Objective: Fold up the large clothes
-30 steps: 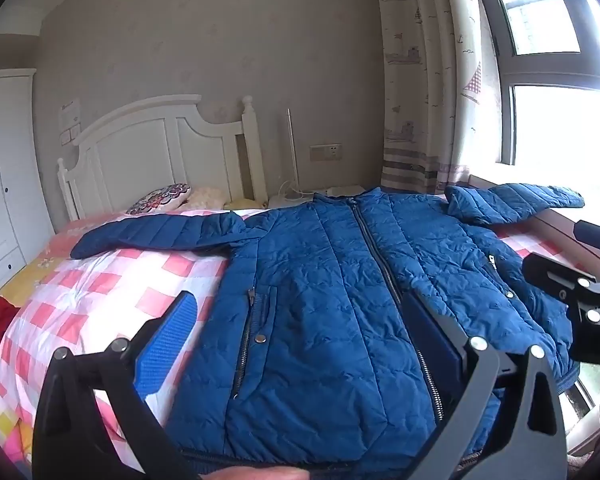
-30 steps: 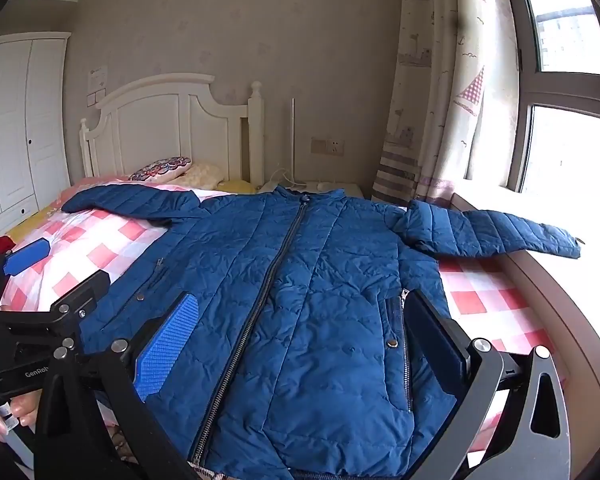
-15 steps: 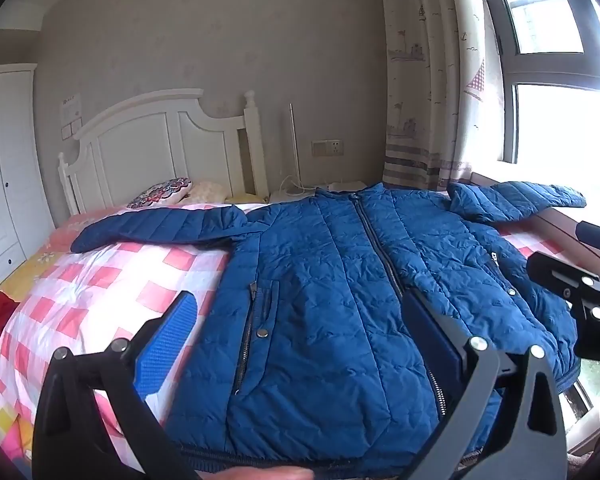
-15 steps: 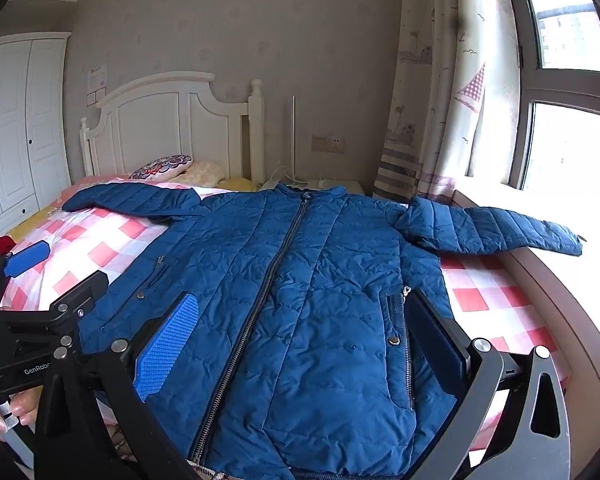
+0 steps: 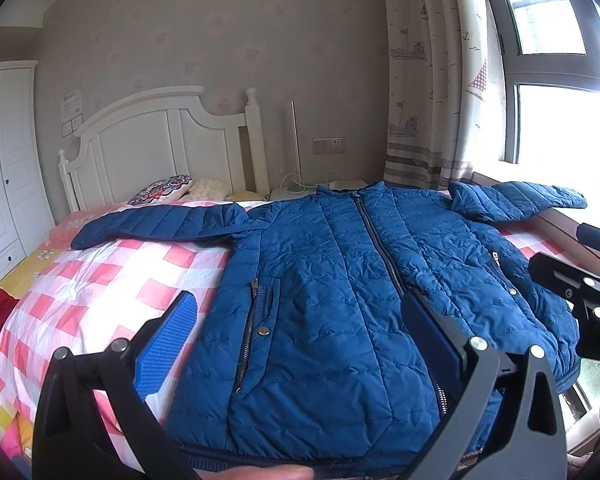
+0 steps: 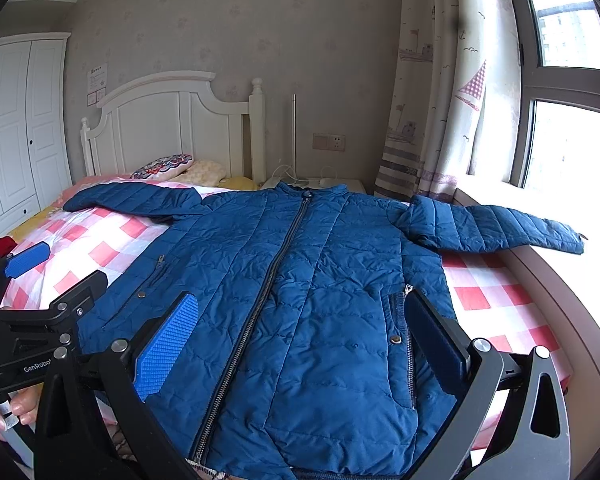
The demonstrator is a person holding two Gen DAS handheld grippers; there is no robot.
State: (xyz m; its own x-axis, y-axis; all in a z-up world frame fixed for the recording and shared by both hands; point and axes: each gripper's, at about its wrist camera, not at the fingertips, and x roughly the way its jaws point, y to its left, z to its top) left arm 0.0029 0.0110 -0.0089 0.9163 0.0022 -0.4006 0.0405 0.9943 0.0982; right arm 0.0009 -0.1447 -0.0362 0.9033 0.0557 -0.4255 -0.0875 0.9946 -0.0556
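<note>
Jacket: blue quilted puffer jacket [image 6: 300, 300], laid flat front-up on the bed [image 6: 500, 300], zip closed, collar toward the headboard [image 6: 172, 120], hem at the near edge.
Sleeves: both spread out sideways; left sleeve [image 5: 160, 226] lies on the checked sheet, right sleeve [image 6: 496, 228] reaches toward the window sill.
Left gripper [image 5: 300, 336]: jaws wide apart, empty, above the jacket's lower left part near the pocket zip; not touching the fabric as far as seen.
Right gripper [image 6: 304, 340]: jaws wide too, nothing between them, over the lower front w/ the main zip running btwn the fingers; contact can't be told.
Hand: a person's fingers [image 6: 16, 404] grip the left gripper's handle, seen bottom left in right wrist view.
Bedding: pink/white check sheet; patterned pillow [image 6: 164, 166] by the headboard.
Room: white wardrobe [image 6: 16, 128] on the left, curtain [image 6: 440, 100] and window [image 6: 568, 100] on the right.
</note>
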